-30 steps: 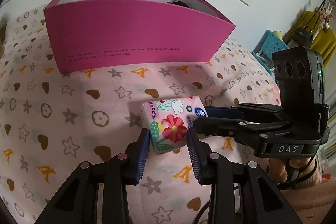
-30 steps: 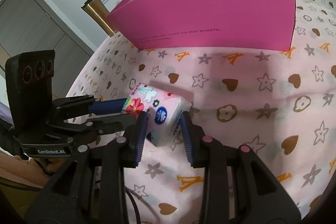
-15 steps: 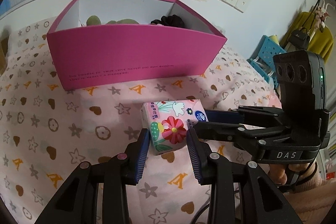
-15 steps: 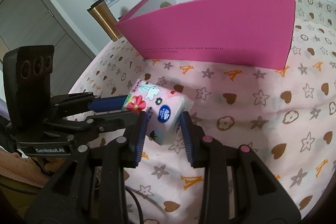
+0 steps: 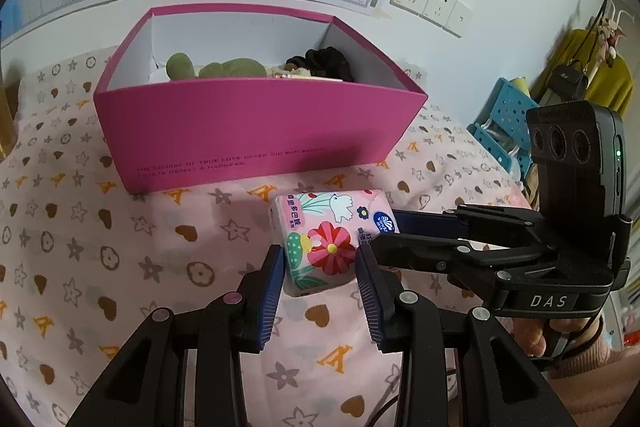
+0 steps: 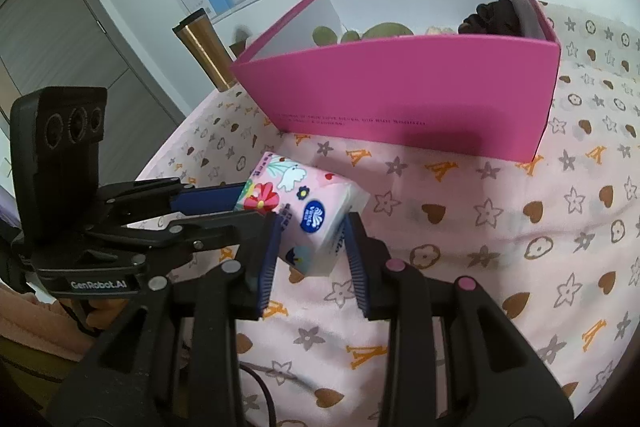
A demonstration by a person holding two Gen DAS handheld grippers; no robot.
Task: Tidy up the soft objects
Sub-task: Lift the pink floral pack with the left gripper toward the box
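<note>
While your left gripper [image 5: 320,267] and right gripper [image 6: 310,239] both pinch the floral pink soft tissue pack [image 5: 326,239] from adjoining sides, it hangs above the pink patterned cloth [image 5: 120,247] — just before the open magenta cardboard box [image 5: 256,131], which holds green and black soft items.

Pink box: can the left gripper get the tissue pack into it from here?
Probably yes. The box is open-topped, and the tissue pack, held by the left gripper and right gripper, is just before it.
</note>
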